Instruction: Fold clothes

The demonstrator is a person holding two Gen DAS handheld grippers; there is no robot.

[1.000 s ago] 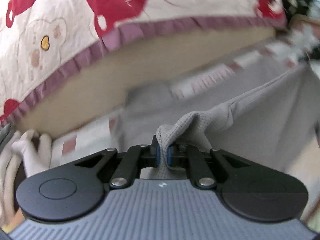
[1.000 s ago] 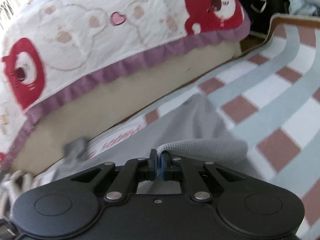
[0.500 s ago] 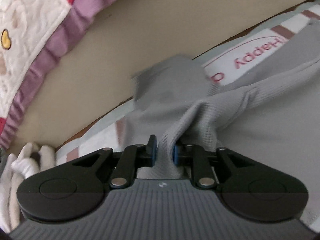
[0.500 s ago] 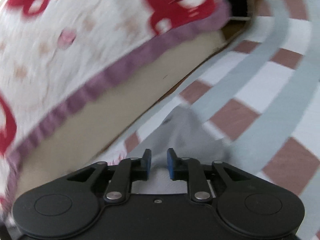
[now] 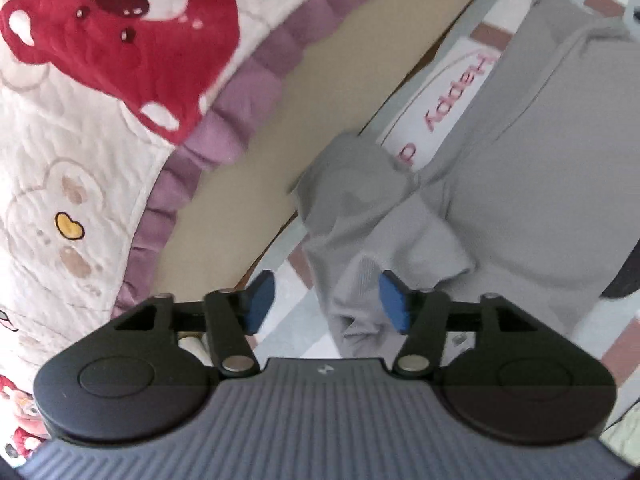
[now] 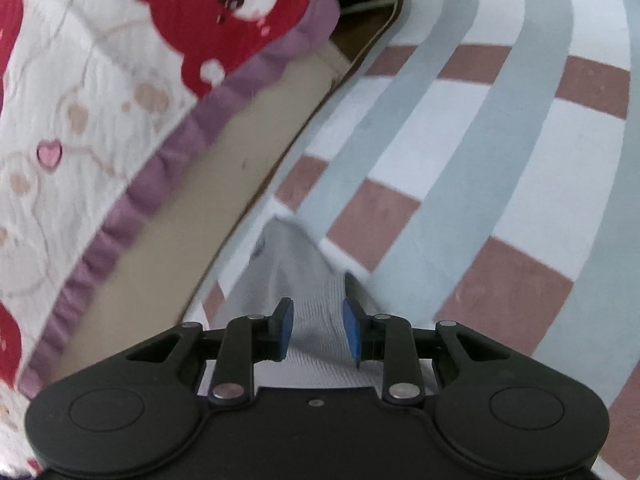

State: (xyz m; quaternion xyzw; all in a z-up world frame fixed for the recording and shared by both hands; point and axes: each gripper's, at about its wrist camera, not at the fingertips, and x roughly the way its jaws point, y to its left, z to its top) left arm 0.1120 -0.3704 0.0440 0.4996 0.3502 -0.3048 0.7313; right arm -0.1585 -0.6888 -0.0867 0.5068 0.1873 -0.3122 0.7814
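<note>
On the checked mat, striped grey-blue with white and brownish-pink squares, lies the grey garment, spread beside a bed. My left claw hangs above a bunched fold of the grey knit; its jaws are opening, blue pads standing apart, cloth below and between them, the right pad at the edge of the fold, no pinch visible. My right claw is spread narrowly, blue pads either side of a ribbed grey edge of the same garment, not pressing it. Pink lettering shows on a white patch of the mat beside the garment. Bedspread, white with red bears and a purple ruffle, overhangs a beige bed side along the mat.
</note>
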